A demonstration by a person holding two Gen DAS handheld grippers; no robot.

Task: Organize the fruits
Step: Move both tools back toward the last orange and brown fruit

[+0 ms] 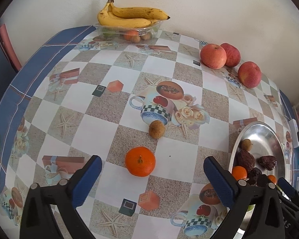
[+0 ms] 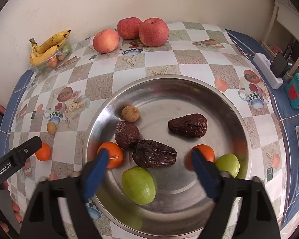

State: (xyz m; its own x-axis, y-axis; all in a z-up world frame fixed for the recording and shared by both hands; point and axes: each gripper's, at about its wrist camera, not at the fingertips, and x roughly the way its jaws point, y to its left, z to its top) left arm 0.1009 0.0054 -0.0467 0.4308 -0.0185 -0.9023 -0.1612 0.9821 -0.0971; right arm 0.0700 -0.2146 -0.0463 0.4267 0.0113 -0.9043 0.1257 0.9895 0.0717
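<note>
Left gripper (image 1: 152,181) has its jaws spread wide with nothing pinched between the blue pads; a small orange (image 1: 140,161) sits on the tablecloth just ahead of the gap, not touched by either finger. A little past that is a brown longan (image 1: 156,129), lying loose on the printed mug picture.

Right gripper (image 2: 147,171) is wide open too, hanging over the steel plate (image 2: 219,99); nothing clamped. Its blue fingertips (image 2: 100,159) overlap two small oranges in the view, one at the left tip (image 2: 114,155) and one at the right tip (image 2: 206,152); can't tell if they actually touch, the pads are a bit blurred.

Rest of what's in the plate: three wrinkly dark dates, one off to the right (image 2: 188,125), one near the middle (image 2: 154,153) touching a rounder one (image 2: 127,132); a second longan (image 2: 130,114) just above those; two green fruits, one at the near edge (image 2: 138,185) and one on the right (image 2: 228,164) right beside the orange.

Further out on the checkered tablecloth (image 2: 189,57): three red apples (image 2: 153,31) grouped by the wall; a clear plastic tray (image 1: 149,27) at the far corner with a bunch of bananas (image 1: 129,17) on top and some smaller fruit inside, too small to name.

From the right camera you can also see the left gripper's black arm and some fingers of the person's hand (image 2: 14,209) at the lower left.
</note>
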